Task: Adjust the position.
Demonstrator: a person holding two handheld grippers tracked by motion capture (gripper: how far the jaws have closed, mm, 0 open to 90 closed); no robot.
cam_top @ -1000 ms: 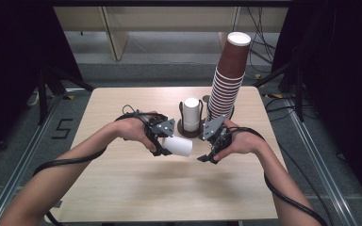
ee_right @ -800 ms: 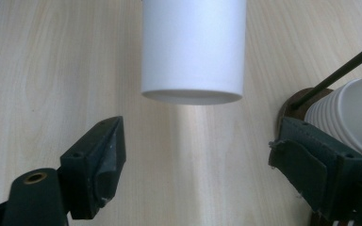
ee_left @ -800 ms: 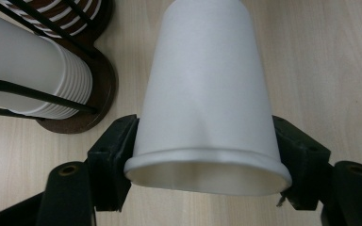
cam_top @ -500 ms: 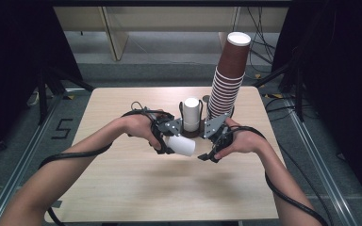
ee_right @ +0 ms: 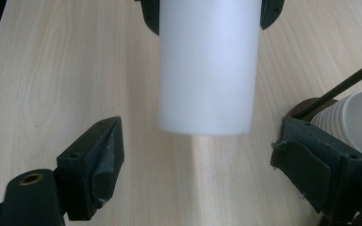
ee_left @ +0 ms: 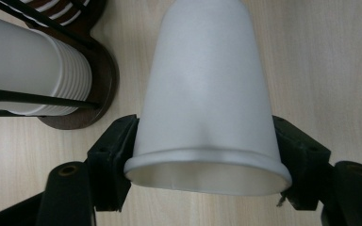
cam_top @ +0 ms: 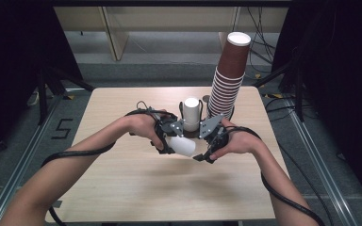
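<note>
A single white paper cup [ee_left: 207, 94] lies on its side above the table, and my left gripper [ee_left: 207, 165] is shut on it just behind the rim. In the high view the cup [cam_top: 181, 146] sits between the left gripper [cam_top: 169, 136] and the right gripper [cam_top: 207, 146] at mid table. My right gripper [ee_right: 202, 169] is open and faces the cup's closed end [ee_right: 207, 66]. That end just reaches the tips of the right jaws, with a gap on each side.
A stack of white cups [cam_top: 192, 113] stands in a black wire holder on a dark round base [ee_left: 99, 94] just behind the grippers. A tall stack of brown cups [cam_top: 228, 75] rises at the back right. Bare wooden table [cam_top: 122, 188] lies in front.
The left hand has shifted slightly to the right with the cup in its gripper. The right gripper has stayed in place, open.
</note>
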